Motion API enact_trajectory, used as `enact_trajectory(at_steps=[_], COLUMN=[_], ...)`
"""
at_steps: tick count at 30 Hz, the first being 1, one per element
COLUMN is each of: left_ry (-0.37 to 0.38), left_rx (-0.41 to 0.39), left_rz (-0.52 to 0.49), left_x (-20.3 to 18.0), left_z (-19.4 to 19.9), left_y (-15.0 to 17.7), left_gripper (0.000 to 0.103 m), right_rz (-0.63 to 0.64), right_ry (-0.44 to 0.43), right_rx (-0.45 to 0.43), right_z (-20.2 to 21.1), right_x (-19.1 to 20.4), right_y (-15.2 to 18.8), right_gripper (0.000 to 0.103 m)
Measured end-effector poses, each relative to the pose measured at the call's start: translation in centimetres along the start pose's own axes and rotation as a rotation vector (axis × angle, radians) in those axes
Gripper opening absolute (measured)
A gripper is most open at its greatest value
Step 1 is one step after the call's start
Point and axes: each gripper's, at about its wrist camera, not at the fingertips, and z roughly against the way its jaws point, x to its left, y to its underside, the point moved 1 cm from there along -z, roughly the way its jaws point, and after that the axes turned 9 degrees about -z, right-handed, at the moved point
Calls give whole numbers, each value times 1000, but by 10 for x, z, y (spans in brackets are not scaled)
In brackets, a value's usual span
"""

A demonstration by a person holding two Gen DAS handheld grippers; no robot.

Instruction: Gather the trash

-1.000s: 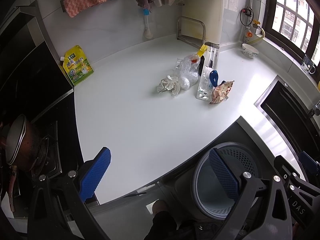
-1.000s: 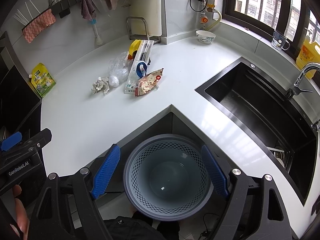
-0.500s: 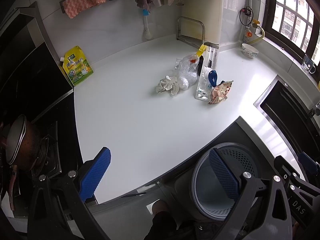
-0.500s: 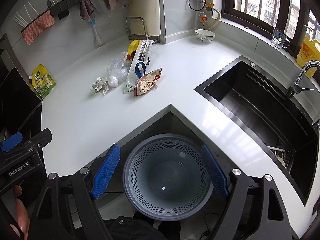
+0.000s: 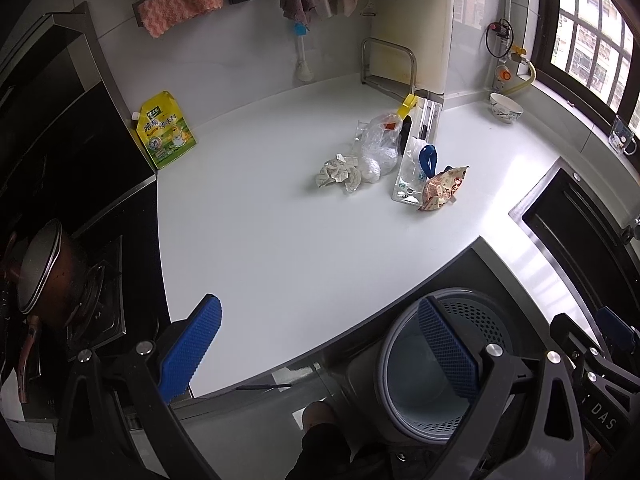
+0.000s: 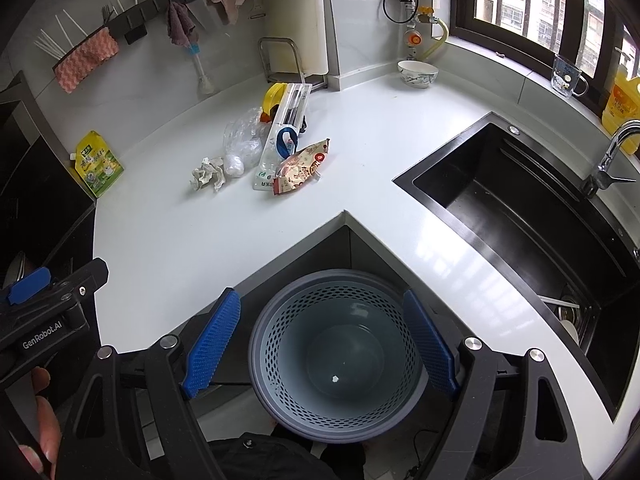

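"GenRobot.AI" on left gripper [image 6: 52,316]; "DAS" on right gripper [image 5: 596,376].

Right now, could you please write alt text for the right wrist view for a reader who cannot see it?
The open right hand-held gripper hangs above a grey perforated trash basket below a white counter. On the counter lie crumpled paper, a plastic bag and a snack wrapper; a black sink sits right.

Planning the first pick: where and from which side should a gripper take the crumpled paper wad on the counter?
Grip the crumpled paper across its raised, folded middle, coming from above and the counter's open front side. It lies low, with a clear plastic bag right behind it, so fingers fit best at its free left and front edges.
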Motion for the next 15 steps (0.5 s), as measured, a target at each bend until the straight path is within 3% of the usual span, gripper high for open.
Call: enact_trajectory(at_steps=[6,15], left_ry=[-31,-31], left_rx=[2,-2], left_rz=[43,26], left_x=[3,9], left_z=[2,-16], left_y=[7,13], left_gripper=[97,97], right_rz=[58,131], right_ry=[-55,-96], right_rx=[-67,-44], right_z=[6,-23], right_x=[-12,-15], right_y=[-1,-3], right_gripper=[80,80])
